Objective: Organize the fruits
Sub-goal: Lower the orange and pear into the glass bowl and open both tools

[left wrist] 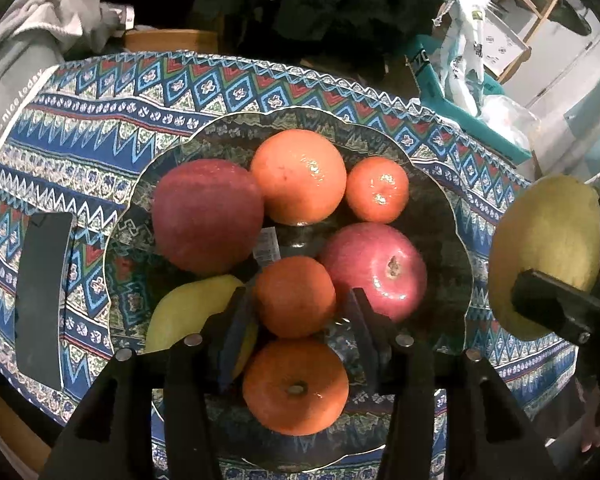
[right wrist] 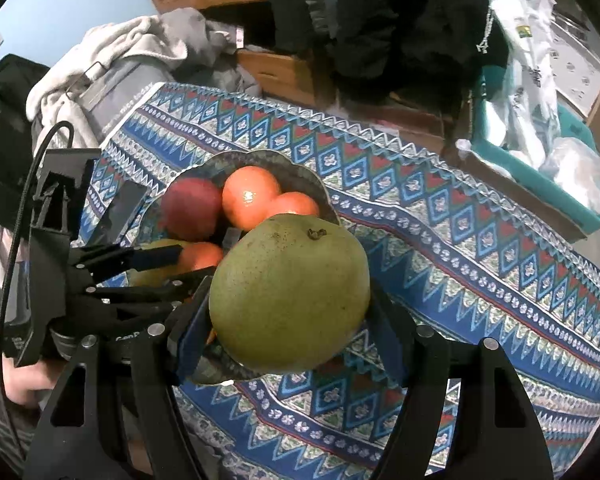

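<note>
Left wrist view looks down on a glass bowl (left wrist: pixel 456 240) holding two red apples, four oranges and a yellow-green pear at its near left. One orange (left wrist: pixel 294 296) lies between the fingers of the left gripper (left wrist: pixel 296 320); the left pad sits against it or very near, while a gap shows on the right, so the tongs stand slightly apart rather than clamped. A second orange (left wrist: pixel 295 386) lies just below it, nearer the camera.

Right wrist view shows the right gripper (right wrist: pixel 290 320) clamped on a large green pear (right wrist: pixel 290 296), held above the near rim of the bowl (right wrist: pixel 260 158), beside the left gripper (right wrist: pixel 152 264).

Under the bowl lies a tablecloth (left wrist: pixel 80 128) patterned in blue, red and green zigzag bands. A black phone (left wrist: pixel 42 296) lies flat on it, left of the bowl.

Beyond the table's far edge sit grey clothing (right wrist: pixel 120 60), a cardboard box (right wrist: pixel 284 68), dark garments, white plastic bags (right wrist: pixel 532 40) and a teal bin (right wrist: pixel 540 176). A hand (right wrist: pixel 24 384) grips the left tool's handle.
</note>
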`<state>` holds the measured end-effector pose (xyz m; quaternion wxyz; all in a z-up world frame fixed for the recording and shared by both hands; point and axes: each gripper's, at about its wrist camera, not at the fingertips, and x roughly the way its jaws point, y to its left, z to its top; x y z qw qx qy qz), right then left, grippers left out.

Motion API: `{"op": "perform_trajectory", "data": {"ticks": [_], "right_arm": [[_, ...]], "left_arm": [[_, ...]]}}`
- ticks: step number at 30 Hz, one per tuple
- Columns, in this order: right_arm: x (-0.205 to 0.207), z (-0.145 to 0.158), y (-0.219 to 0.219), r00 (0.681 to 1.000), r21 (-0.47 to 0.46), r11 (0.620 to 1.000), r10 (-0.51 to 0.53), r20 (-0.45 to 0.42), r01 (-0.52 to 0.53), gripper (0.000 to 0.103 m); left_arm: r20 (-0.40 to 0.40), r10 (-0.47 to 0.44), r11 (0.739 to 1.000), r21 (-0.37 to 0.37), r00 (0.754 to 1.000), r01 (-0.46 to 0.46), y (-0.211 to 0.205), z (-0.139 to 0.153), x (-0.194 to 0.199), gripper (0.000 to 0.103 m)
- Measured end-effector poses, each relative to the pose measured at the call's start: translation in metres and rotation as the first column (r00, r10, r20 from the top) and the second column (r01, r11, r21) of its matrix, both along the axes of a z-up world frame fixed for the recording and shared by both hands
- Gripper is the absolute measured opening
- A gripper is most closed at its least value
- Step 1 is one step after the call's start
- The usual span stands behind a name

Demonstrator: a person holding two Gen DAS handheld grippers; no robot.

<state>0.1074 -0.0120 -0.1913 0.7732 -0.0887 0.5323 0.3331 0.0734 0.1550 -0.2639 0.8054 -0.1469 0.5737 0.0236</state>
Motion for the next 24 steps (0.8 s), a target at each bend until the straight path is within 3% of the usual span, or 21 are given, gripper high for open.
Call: {"op": "perform_trajectory", "data": {"ticks": [3, 14, 24], "right_arm": [[0.001, -0.002, 0.005, 1.0, -0.001, 1.0, 0.006, -0.005, -0.006, 0.072], [0.003, -0.002, 0.035, 0.999, 0.012, 0.999, 0.044, -0.018, -0.044, 0.072], [0.001, -0.018, 0.072, 0.994, -0.016, 0.995, 0.097, -0.044, -0.098, 0.072]], "left_arm": [[-0.003, 0.012, 0.999, -0.036, 1.0, -0.013, 0.006, 0.003, -0.005, 0.052], [0.063, 0.077, 0.997, 0.01, 0.995, -0.078, 0.034, 0.041, -0.03, 0.059], [0.055, 0.133, 0.991, -0.003, 0.99, -0.133, 0.056, 0.037, -0.043, 0.059]]}}
